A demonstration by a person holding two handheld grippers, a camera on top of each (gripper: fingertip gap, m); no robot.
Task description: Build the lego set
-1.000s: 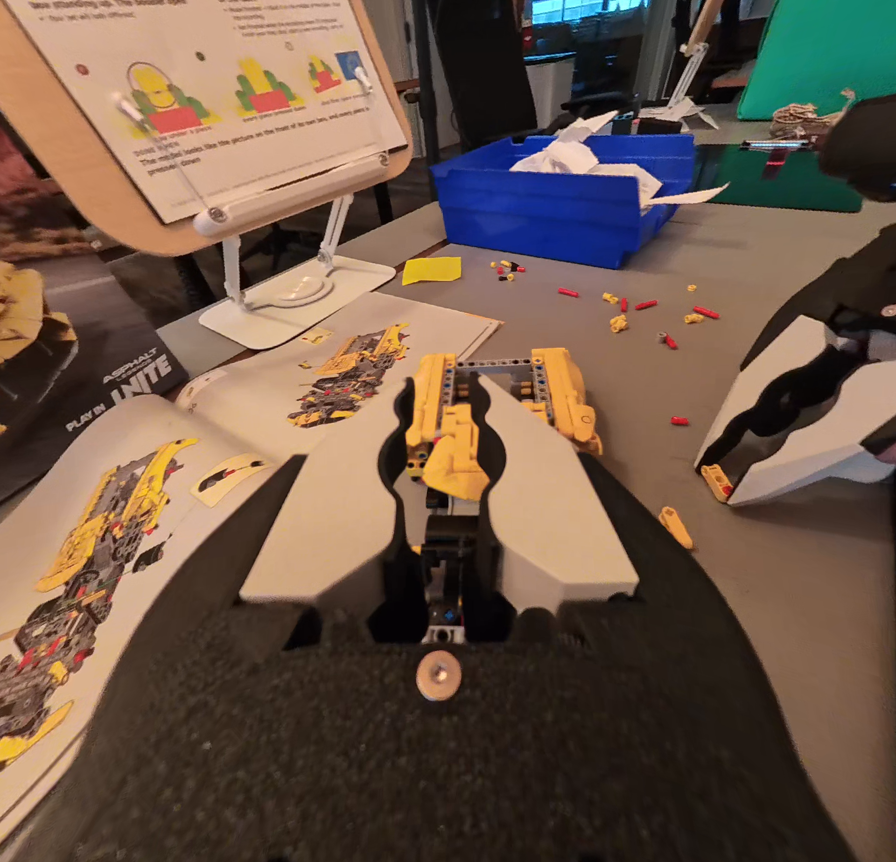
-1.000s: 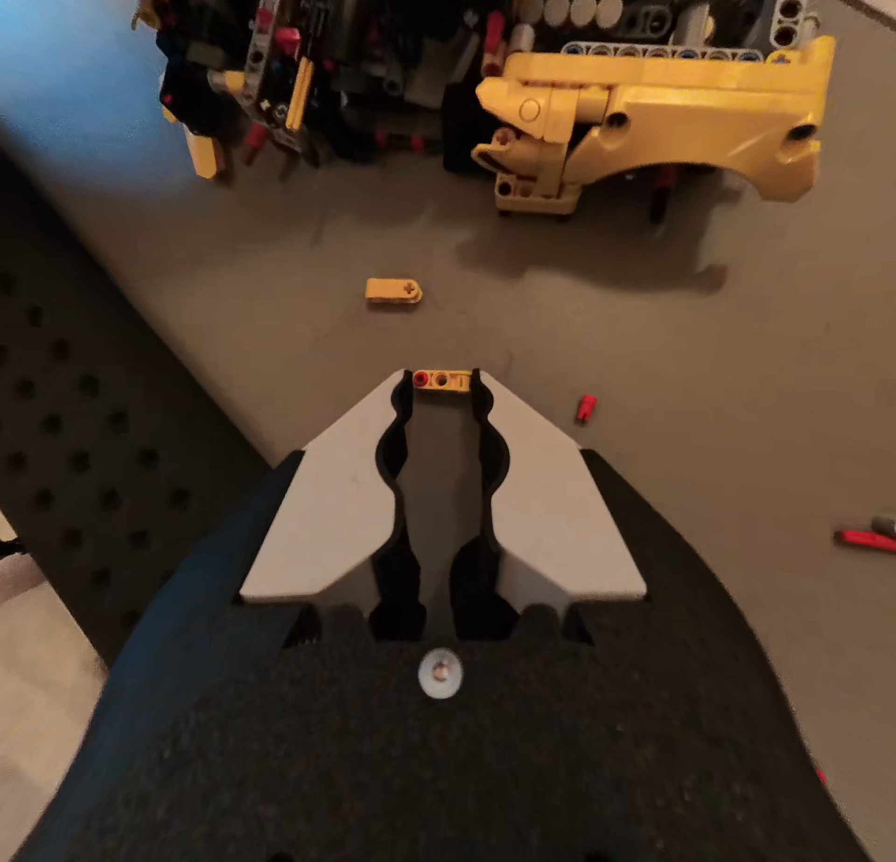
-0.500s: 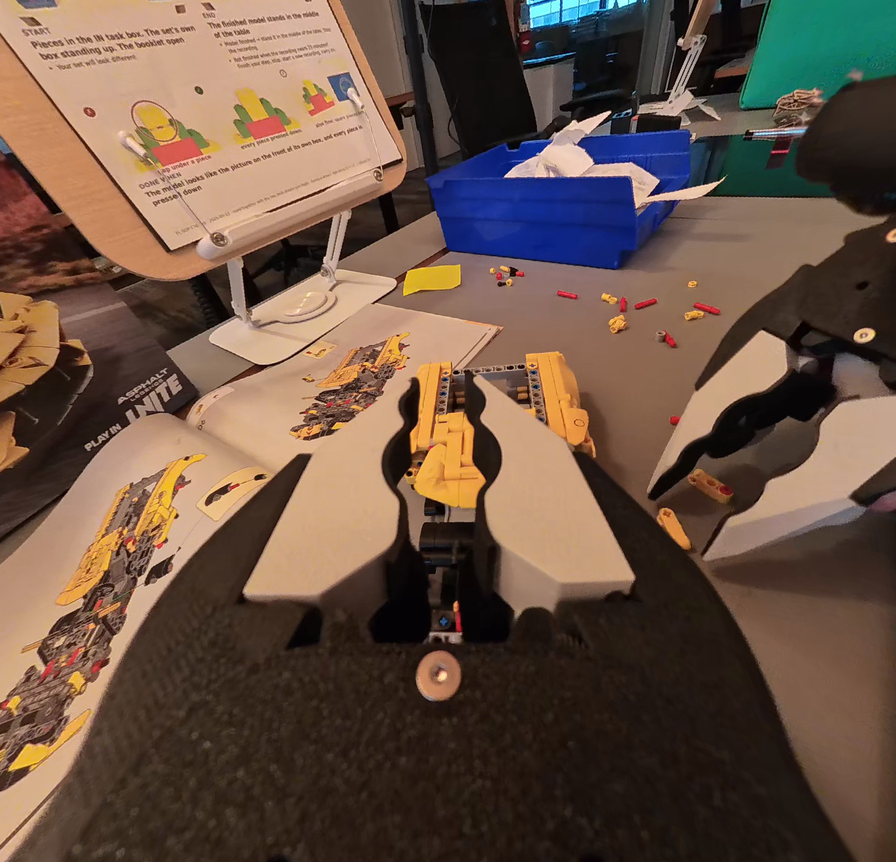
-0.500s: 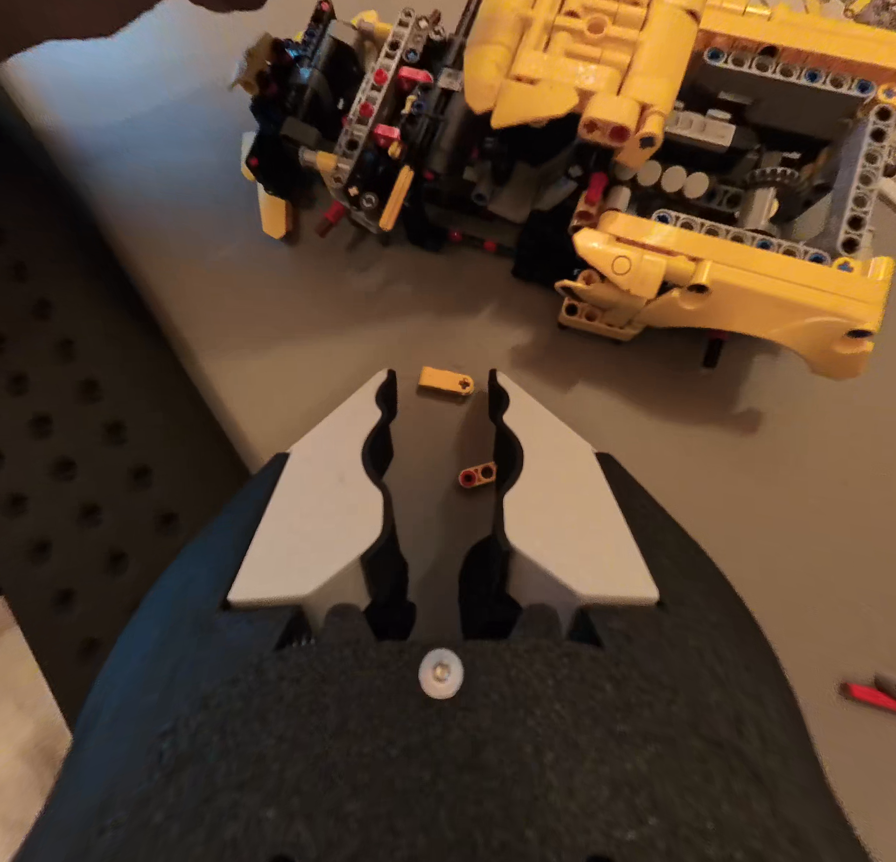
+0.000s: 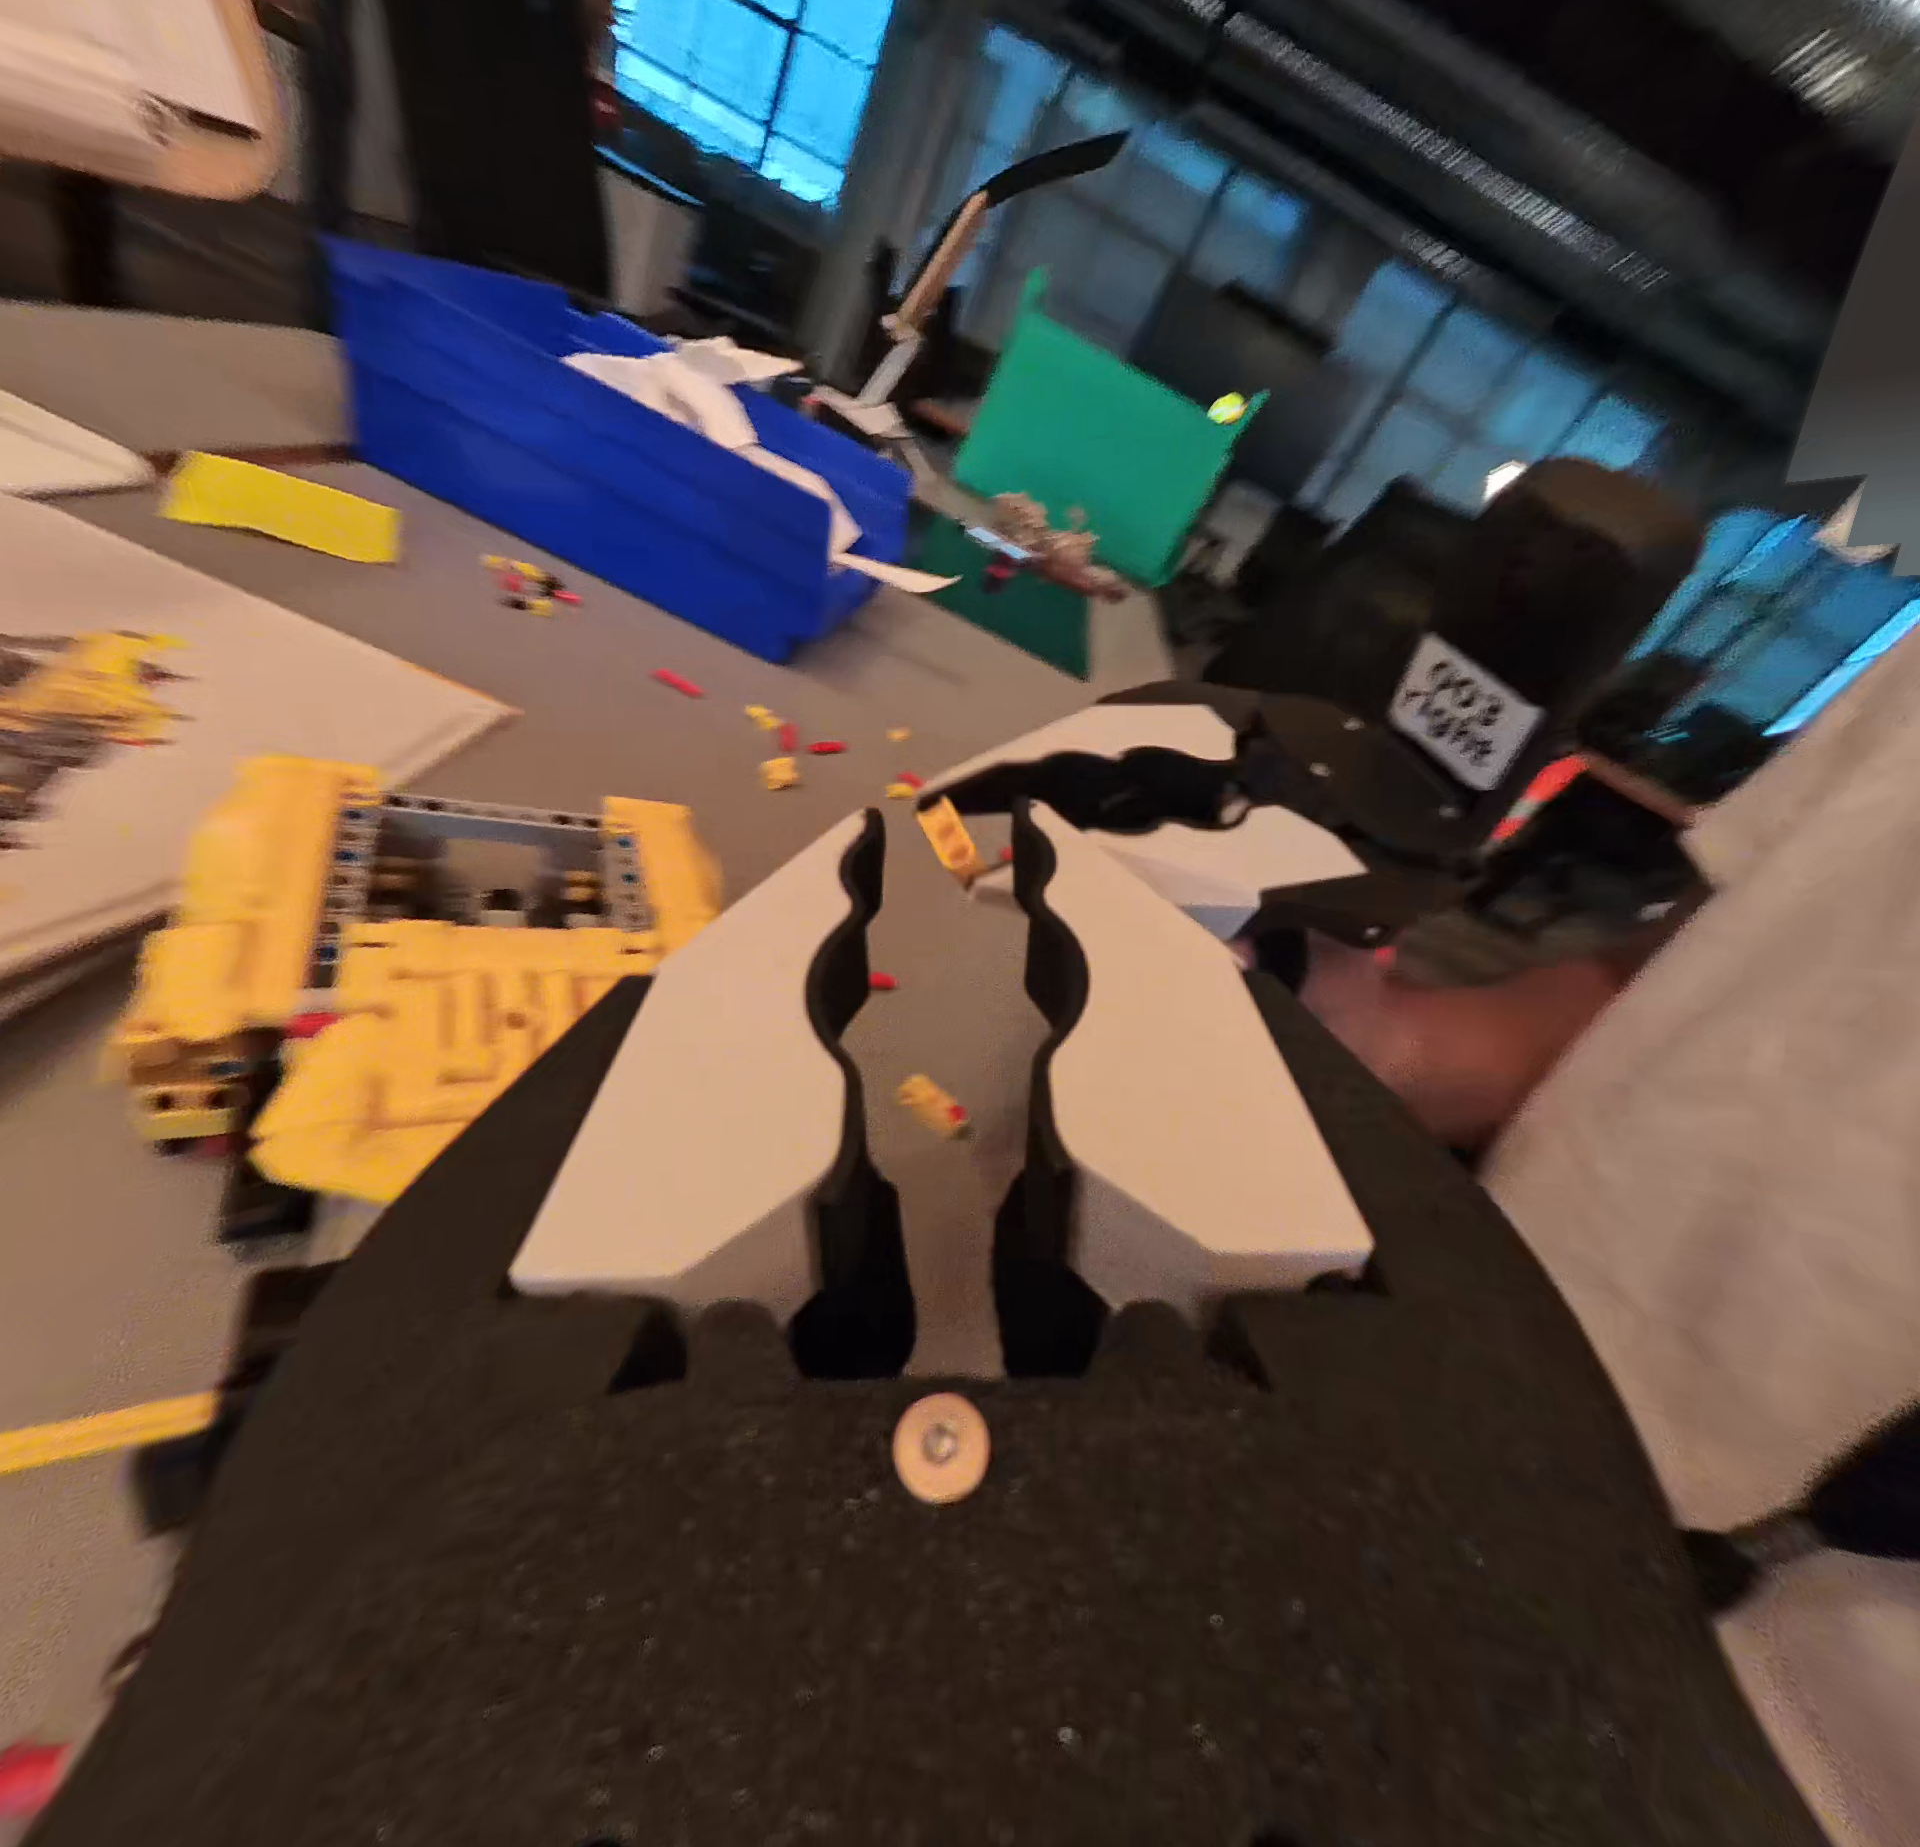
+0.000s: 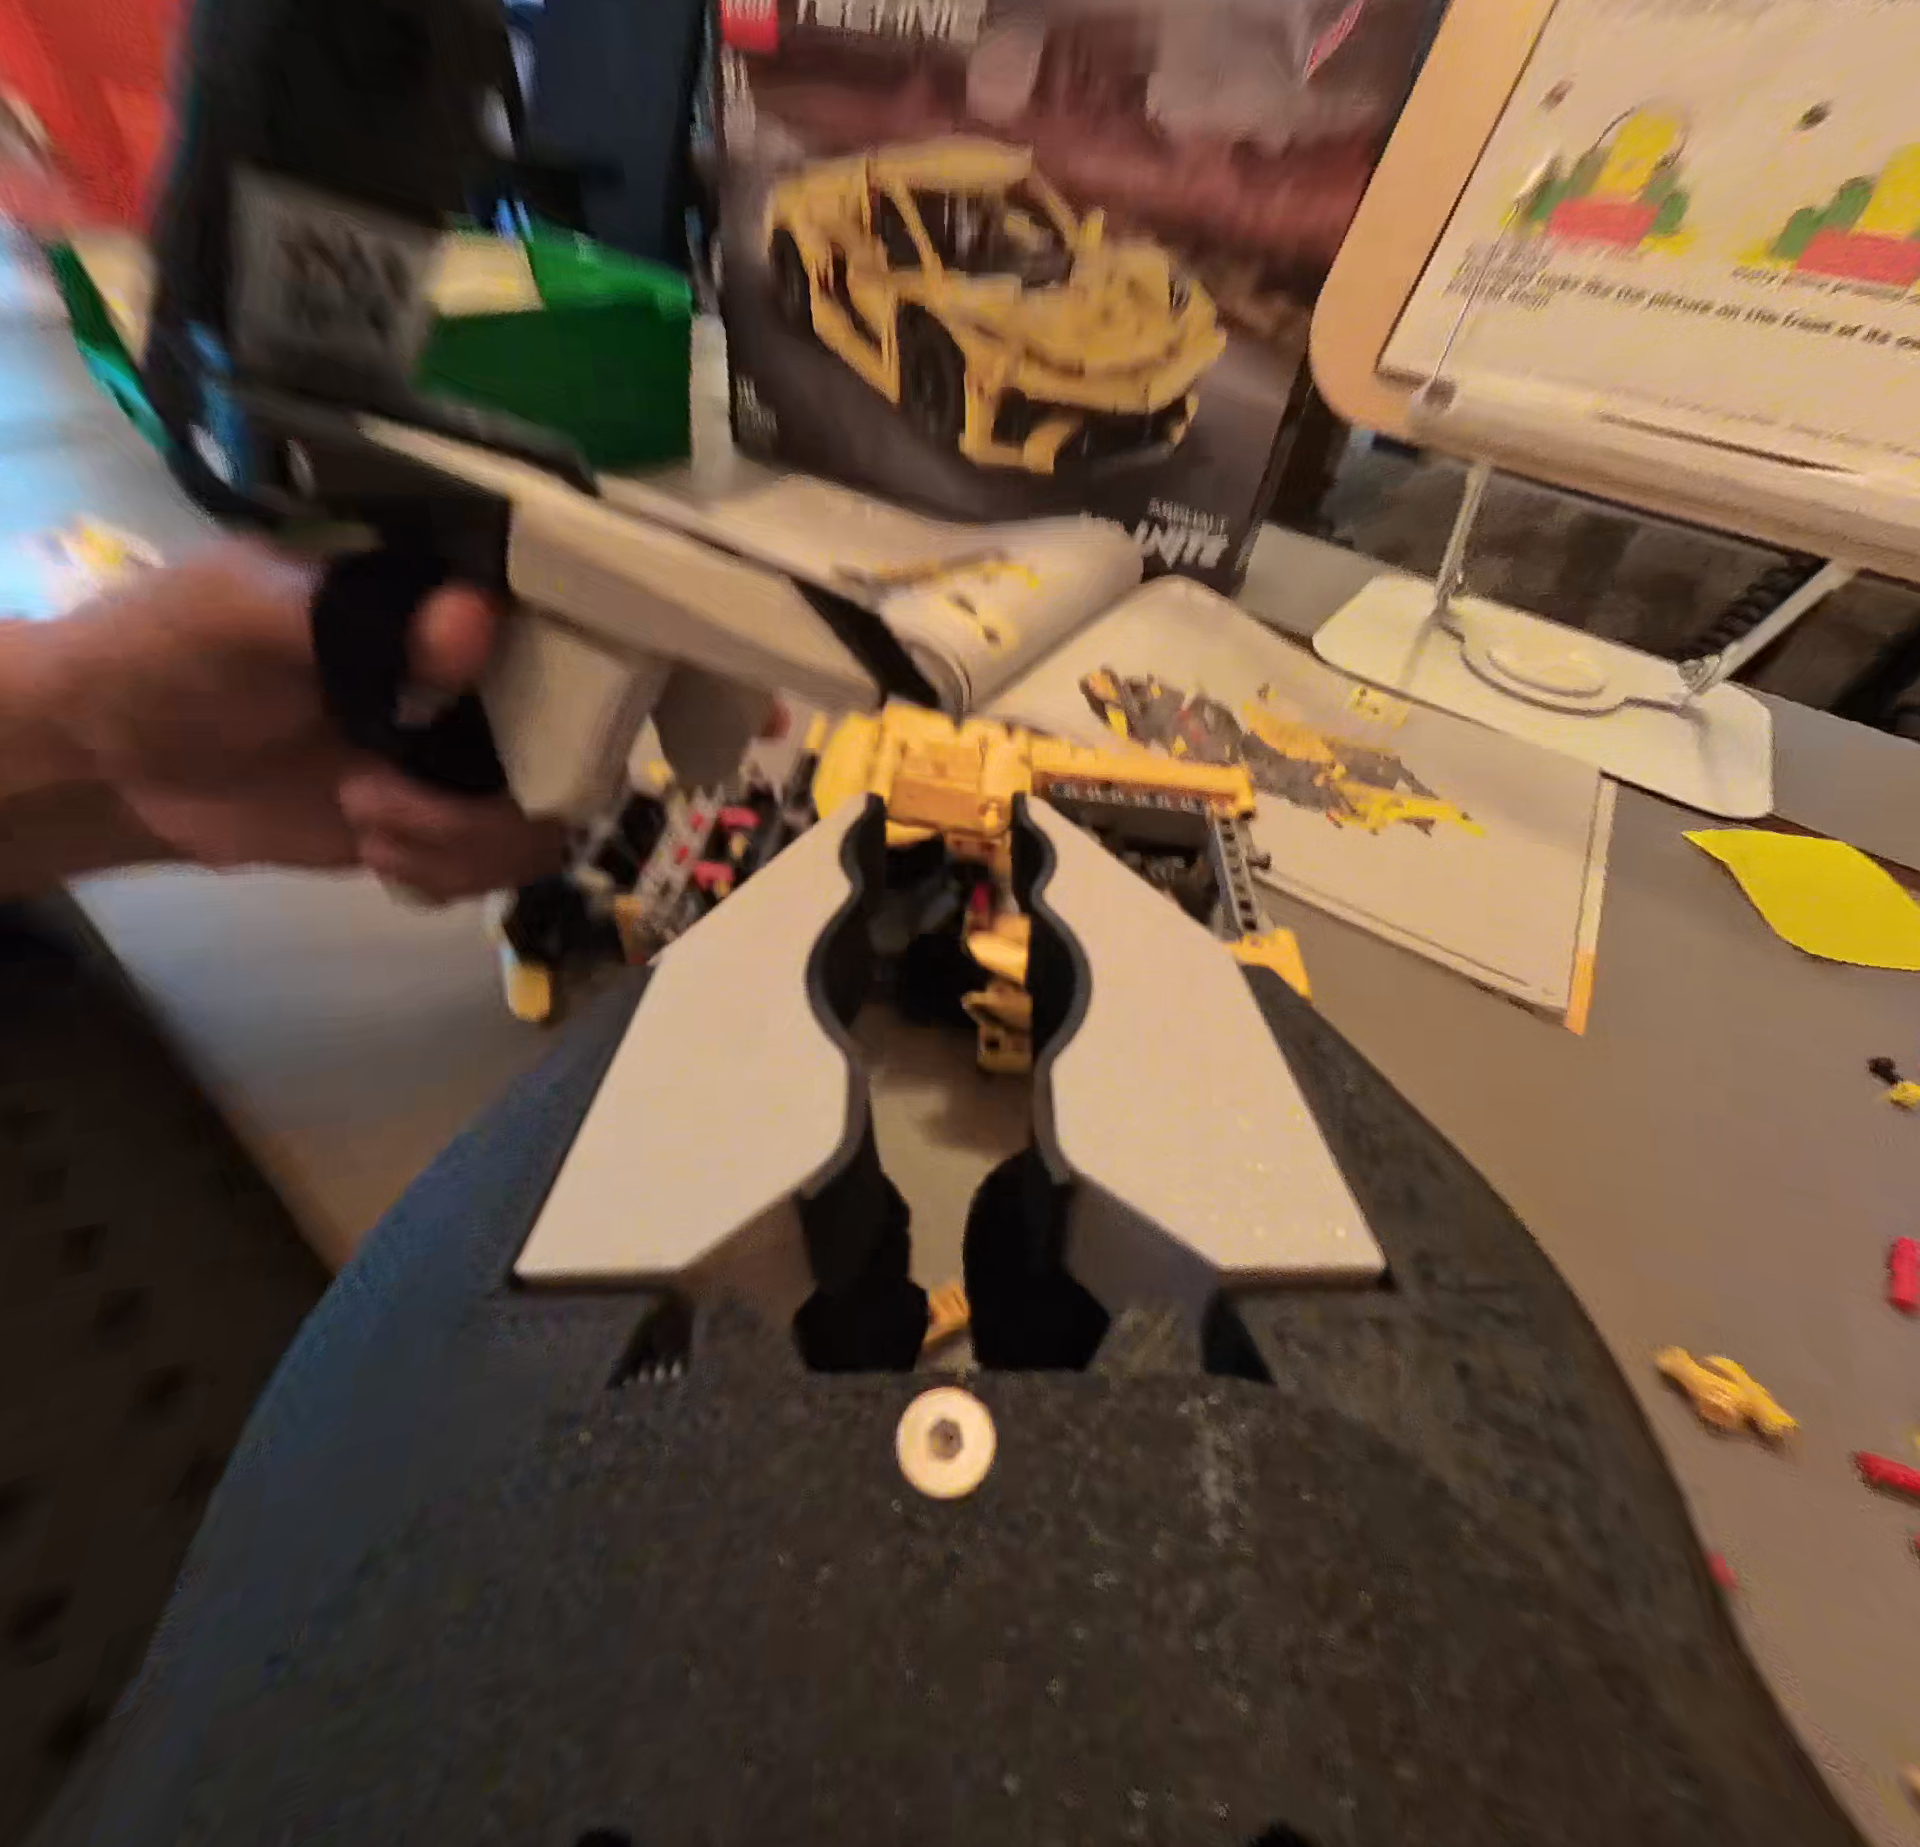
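Left wrist view: the left gripper (image 5: 940, 826) hangs with fingers narrowly apart and empty; the yellow car model (image 5: 416, 966) sits on the bench (image 5: 623, 654) at nine o'clock. The right gripper (image 6: 940, 815), also narrowly parted, is empty. The model looks light, rigid plastic but brittle at joints; grip its frame beams

Lego car chassis (image 5: 416, 976) — yellow, grey frame; bin (image 5: 623, 488) — blue; tabletop (image 5: 623, 685) — grey; loose pins (image 5: 821, 748) — red, yellow.

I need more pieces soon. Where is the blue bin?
In the left wrist view the blue bin sits on the table's far left side, beyond the scattered small pieces.
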